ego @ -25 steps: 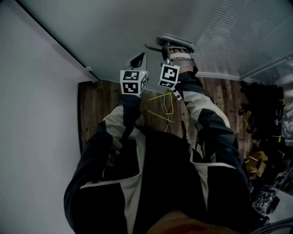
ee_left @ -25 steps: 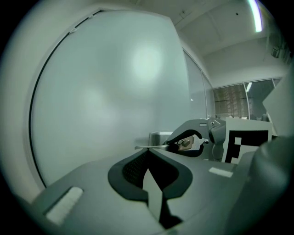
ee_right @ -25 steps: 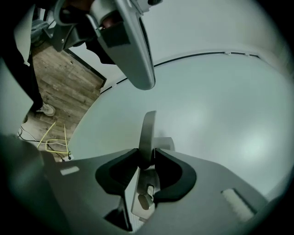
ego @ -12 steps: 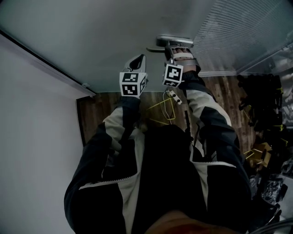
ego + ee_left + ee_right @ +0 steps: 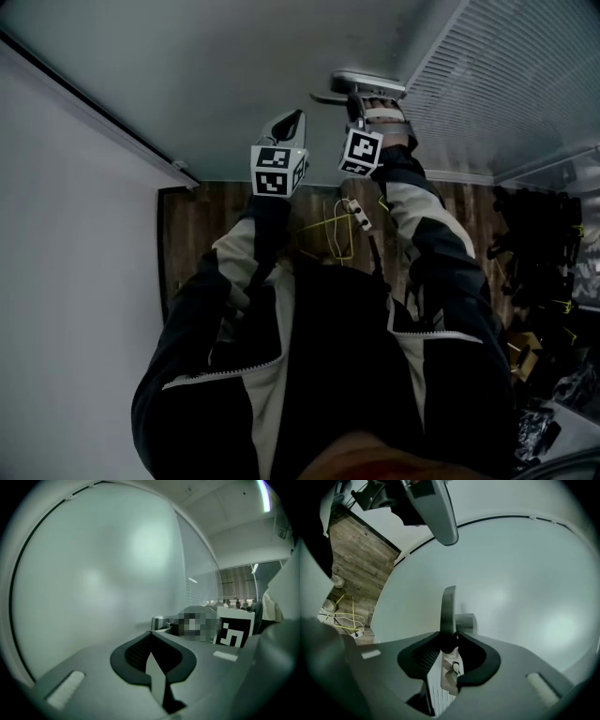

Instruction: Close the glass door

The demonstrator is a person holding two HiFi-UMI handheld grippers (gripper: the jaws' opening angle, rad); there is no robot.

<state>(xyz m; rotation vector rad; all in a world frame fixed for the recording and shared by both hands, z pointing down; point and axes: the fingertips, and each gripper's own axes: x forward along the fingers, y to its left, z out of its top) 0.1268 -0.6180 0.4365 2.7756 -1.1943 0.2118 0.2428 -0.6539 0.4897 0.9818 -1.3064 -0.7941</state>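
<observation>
Head view, looking steeply down our own dark and pale jacket: the glass door (image 5: 234, 75) fills the top, frosted and grey. Its metal handle (image 5: 367, 84) sits high on the pane. Our right gripper (image 5: 362, 105) reaches up to the handle and touches it, with its marker cube (image 5: 361, 152) just below. Our left gripper (image 5: 288, 122) hangs left of the handle, apart from it, pointing at the pane. Below the handle lies a wooden floor (image 5: 197, 225) with a yellow cable (image 5: 328, 230) looped on it. Right of the handle we see slatted blinds (image 5: 506, 84), and far left of it a white wall (image 5: 66, 300).

Left gripper view: the left gripper (image 5: 150, 634) has its jaws pressed together with nothing between them. The frosted pane (image 5: 93, 583) spreads ahead and to the left. The handle's metal base (image 5: 158, 621) shows just past the jaw tips, and the right gripper's cube (image 5: 233, 631) stands to the right of it.

Right gripper view: the right gripper (image 5: 449, 641) is clamped on the handle's lever (image 5: 448, 609), which rises straight up out of the jaws. The lever's base (image 5: 466, 620) sits just right of it against the pane. A lock plate (image 5: 451, 672) shows below the lever, between the jaws. The left gripper (image 5: 446, 535) hangs above the handle, jaws together. The floor (image 5: 351, 559) and the cable (image 5: 344, 616) lie to the left.
</observation>
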